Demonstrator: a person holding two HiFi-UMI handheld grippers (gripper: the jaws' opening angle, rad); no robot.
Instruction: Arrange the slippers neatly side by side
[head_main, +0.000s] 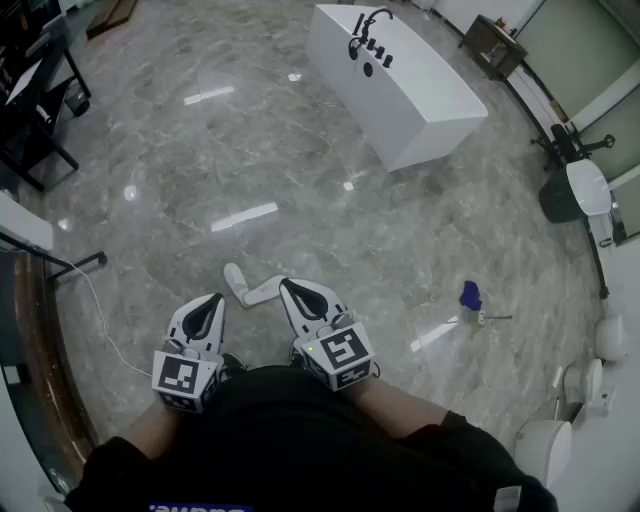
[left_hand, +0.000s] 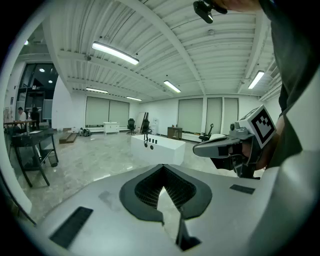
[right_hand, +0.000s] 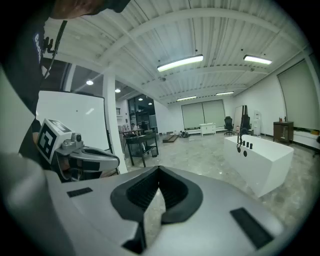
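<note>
Here we hold both grippers low in the frame, close to our body. The left gripper (head_main: 211, 302) and the right gripper (head_main: 291, 288) each have their jaws together with nothing between them. The white slippers (head_main: 258, 291) lie on the grey marble floor (head_main: 300, 180) at lower centre, between the two gripper tips. A white bathtub (head_main: 400, 85) stands at upper right

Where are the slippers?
In the head view, the white slippers lie on the floor between the tips of the left hand-held gripper and right hand-held gripper.
</note>
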